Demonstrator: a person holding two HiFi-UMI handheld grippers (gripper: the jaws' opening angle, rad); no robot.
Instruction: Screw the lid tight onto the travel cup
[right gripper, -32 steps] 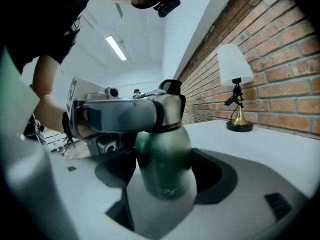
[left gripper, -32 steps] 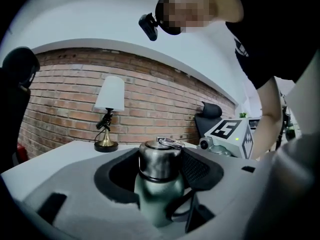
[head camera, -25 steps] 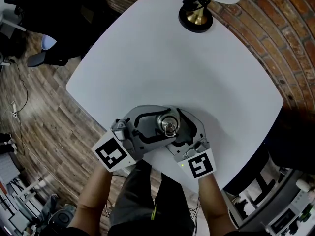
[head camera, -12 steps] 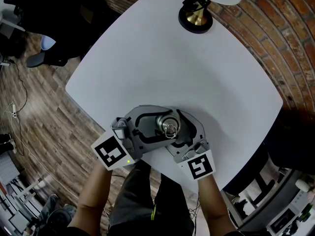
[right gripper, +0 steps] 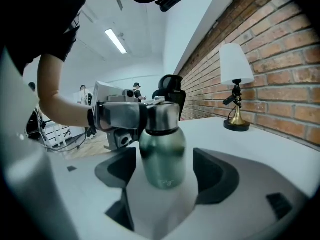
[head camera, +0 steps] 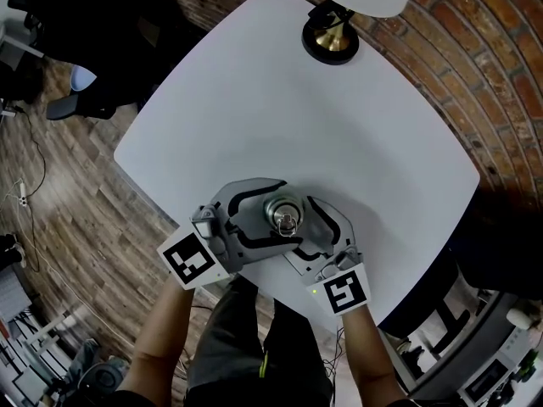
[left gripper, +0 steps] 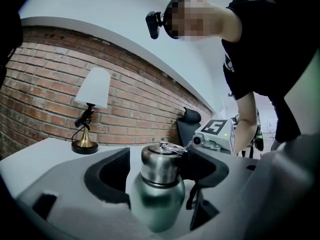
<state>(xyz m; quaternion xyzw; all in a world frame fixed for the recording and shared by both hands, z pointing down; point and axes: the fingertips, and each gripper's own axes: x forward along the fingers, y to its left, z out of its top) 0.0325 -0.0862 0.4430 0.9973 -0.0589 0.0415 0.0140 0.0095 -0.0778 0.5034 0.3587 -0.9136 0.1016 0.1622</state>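
My left gripper (left gripper: 159,170) has just opened, fingers apart beside the lid (left gripper: 160,161); right gripper (right gripper: 165,171) fingers apart, travel cup (head camera: 284,216) between them, untouched.

The travel cup (right gripper: 161,154) was a glossy metallic green under a brushed silver lid (left gripper: 159,165). The left gripper (left gripper: 157,176) and right gripper (right gripper: 162,171) were pale grey with black pads (left gripper: 107,176), each cube (head camera: 193,261) bearing black-and-white square markers. The table (head camera: 280,108) was plain white, the lamp (head camera: 335,24) white-shaded on a brass base, the wall (head camera: 475,66) red-brown brick, the floor (head camera: 76,202) grey-brown planks.
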